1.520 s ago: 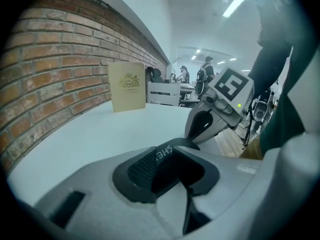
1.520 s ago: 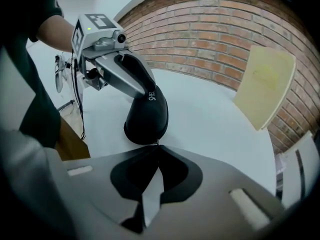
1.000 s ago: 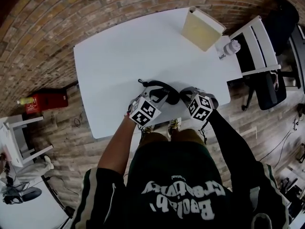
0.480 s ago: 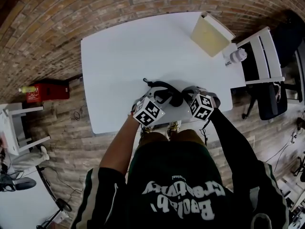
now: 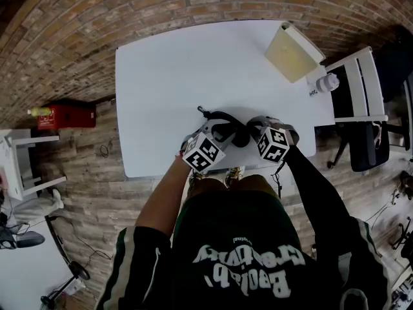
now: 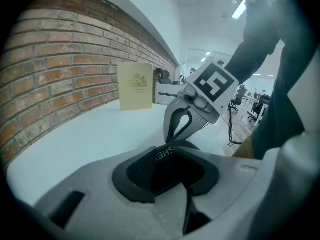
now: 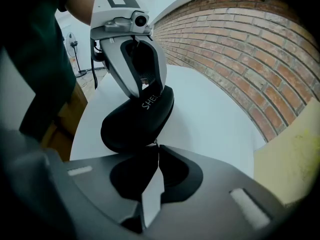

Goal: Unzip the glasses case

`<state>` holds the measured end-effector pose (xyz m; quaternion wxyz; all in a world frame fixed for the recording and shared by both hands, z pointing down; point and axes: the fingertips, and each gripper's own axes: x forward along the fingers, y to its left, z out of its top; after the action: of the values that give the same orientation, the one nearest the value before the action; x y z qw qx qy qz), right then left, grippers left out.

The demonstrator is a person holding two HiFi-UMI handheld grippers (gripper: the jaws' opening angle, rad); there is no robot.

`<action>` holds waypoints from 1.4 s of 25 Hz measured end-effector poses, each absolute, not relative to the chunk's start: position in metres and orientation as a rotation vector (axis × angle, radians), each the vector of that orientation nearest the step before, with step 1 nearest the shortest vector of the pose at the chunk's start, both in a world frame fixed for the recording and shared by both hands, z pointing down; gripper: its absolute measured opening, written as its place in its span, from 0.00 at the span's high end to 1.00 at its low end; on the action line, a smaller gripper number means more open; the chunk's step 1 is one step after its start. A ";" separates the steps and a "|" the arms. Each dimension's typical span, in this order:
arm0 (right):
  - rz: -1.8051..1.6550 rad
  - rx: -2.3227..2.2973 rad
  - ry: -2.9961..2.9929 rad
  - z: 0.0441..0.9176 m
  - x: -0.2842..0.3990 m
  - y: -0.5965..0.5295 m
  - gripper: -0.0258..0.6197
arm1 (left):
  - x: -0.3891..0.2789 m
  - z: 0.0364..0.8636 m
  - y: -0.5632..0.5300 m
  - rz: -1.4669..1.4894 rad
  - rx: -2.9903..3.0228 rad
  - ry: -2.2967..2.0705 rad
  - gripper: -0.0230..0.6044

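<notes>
White counter (image 5: 161, 76) against a brick wall (image 5: 129, 5), black glasses case (image 7: 137, 119) near our edge. Left gripper (image 6: 167, 159) clamps the case body, angled down. Right gripper (image 7: 155, 148) points steeper, jaws pressed together on what looks like the zip pull (image 7: 155, 142) (tiny, hard to confirm). We judge the case light, semi-rigid and smooth: brace the shell, drag the pull along the seam.

A cream booklet (image 5: 292, 51) stands on the white table's (image 5: 174, 89) far corner, near a white chair (image 5: 364, 86).
</notes>
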<state>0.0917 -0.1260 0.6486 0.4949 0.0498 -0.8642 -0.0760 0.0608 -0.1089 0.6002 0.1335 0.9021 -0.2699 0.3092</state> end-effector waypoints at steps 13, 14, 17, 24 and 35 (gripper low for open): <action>-0.241 0.061 -2.089 0.647 0.079 -0.136 0.93 | 0.060 0.600 -0.110 0.878 2.597 -0.805 0.80; -0.245 0.058 -2.089 0.647 0.077 -0.136 0.93 | 0.060 0.600 -0.110 0.874 2.595 -0.808 0.80; -0.259 0.047 -2.087 0.648 0.074 -0.140 0.93 | 0.060 0.600 -0.111 0.866 2.591 -0.817 0.80; -0.290 0.019 -2.084 0.648 0.065 -0.145 0.93 | 0.060 0.600 -0.112 0.856 2.589 -0.824 0.80; -0.320 -0.009 -2.088 0.647 0.052 -0.152 0.92 | 0.059 0.600 -0.112 0.853 2.577 -0.834 0.80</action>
<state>0.0523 -0.1520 0.6471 0.4922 -0.0036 -0.8604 -0.1317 0.0594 -0.1116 0.6003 0.1503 0.8972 -0.2903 0.2970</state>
